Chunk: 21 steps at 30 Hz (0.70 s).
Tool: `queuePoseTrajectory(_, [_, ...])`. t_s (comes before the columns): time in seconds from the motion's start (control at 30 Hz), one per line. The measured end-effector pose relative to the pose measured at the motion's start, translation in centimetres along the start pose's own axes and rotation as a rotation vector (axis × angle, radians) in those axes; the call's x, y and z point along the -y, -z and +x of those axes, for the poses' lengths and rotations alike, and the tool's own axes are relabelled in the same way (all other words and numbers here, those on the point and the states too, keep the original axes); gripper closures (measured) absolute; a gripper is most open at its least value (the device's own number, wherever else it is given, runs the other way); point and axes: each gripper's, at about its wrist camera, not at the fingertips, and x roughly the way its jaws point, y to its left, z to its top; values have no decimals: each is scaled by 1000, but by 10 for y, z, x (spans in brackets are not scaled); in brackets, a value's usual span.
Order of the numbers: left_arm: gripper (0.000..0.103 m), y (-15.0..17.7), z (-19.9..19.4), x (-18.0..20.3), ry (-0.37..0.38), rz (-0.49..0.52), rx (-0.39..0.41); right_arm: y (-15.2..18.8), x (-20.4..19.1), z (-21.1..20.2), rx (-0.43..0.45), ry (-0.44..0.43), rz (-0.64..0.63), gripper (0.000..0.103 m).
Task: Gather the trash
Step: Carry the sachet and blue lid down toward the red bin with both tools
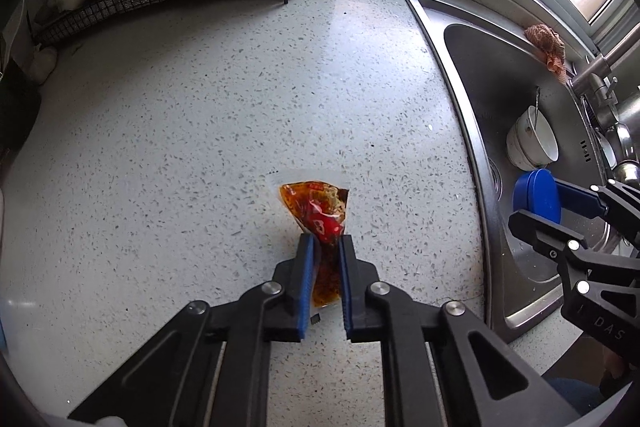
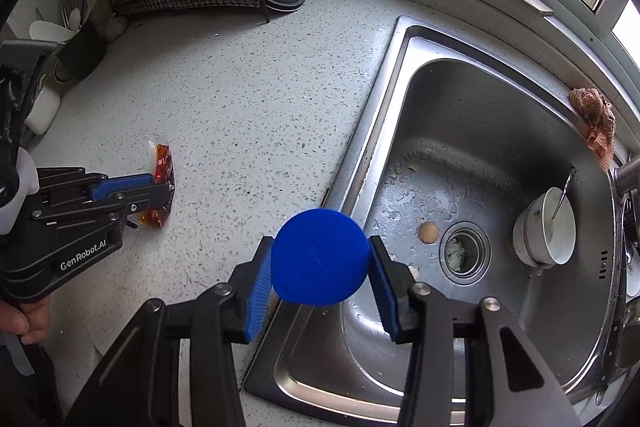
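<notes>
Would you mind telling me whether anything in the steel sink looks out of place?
Yes: a small brown round lump sits on the wet stainless sink floor beside the drain strainer, which holds scraps. White stacked bowls with a spoon lean against the right wall.

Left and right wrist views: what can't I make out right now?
- Red oily sauce packet: its near end is hidden between the left gripper fingers.
- Round blue plastic lid: hides the steel sink rim behind it.
- White ceramic bowl: contents too small to tell.
</notes>
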Motion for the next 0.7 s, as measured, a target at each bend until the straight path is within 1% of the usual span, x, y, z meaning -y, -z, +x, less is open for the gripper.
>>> queuePoseTrajectory(0.2, [92,11,-12,14,2,10,19,17,-3,-15,22,-20,-3,60])
queuePoseTrajectory(0.37, [92,20,-24,33,1,33,47,33,2,-32,50,-26,-3,60])
queuePoseTrajectory(0.47, [92,27,-32,50,-14,63,69,47,8,-43,66,-30,4,60])
queuePoseTrajectory(0.7, [92,54,-47,96,-3,102,94,88,32,-70,107,-30,18,60])
